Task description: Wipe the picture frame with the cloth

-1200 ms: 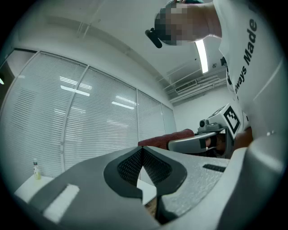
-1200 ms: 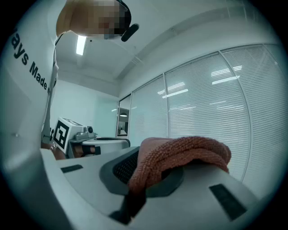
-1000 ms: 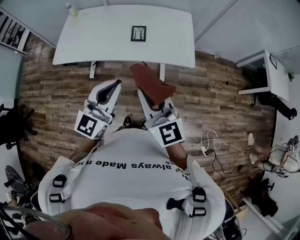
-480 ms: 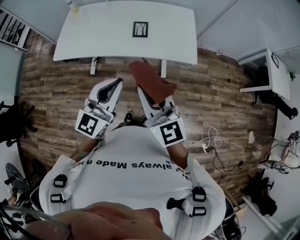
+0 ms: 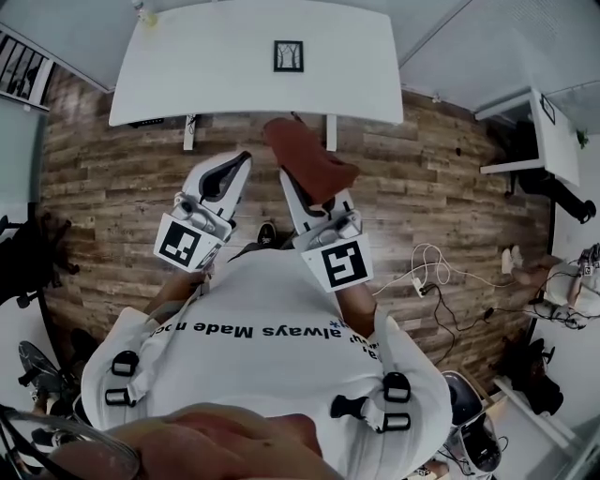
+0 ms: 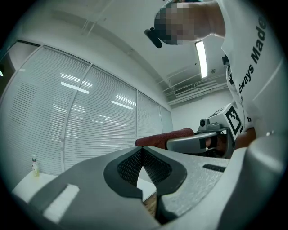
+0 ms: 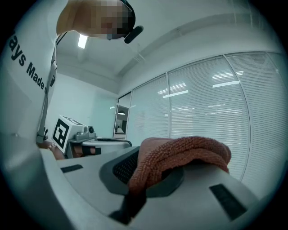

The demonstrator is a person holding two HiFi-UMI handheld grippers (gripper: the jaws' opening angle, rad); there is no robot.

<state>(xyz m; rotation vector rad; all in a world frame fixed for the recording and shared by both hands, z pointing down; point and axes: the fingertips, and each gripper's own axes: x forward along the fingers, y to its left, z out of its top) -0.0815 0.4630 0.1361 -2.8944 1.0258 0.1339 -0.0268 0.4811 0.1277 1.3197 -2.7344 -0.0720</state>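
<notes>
A small dark picture frame (image 5: 289,55) lies flat on the white table (image 5: 216,75) ahead of me. My right gripper (image 5: 298,178) is shut on a rust-red cloth (image 5: 307,167), which drapes over its jaws short of the table's near edge; the same cloth (image 7: 180,155) fills the right gripper view. My left gripper (image 5: 223,178) hangs beside it over the wooden floor, jaws closed together with nothing between them, and its dark pads (image 6: 143,165) meet in the left gripper view.
A small bottle (image 5: 143,13) stands at the table's far left corner. Another white table (image 5: 534,131) is at the right. Cables (image 5: 431,281) lie on the wood floor to my right. Window blinds (image 6: 90,126) fill the wall behind the table.
The table and frame have shifted slightly in the head view as I move. Both grippers keep their pose, the cloth still held.
</notes>
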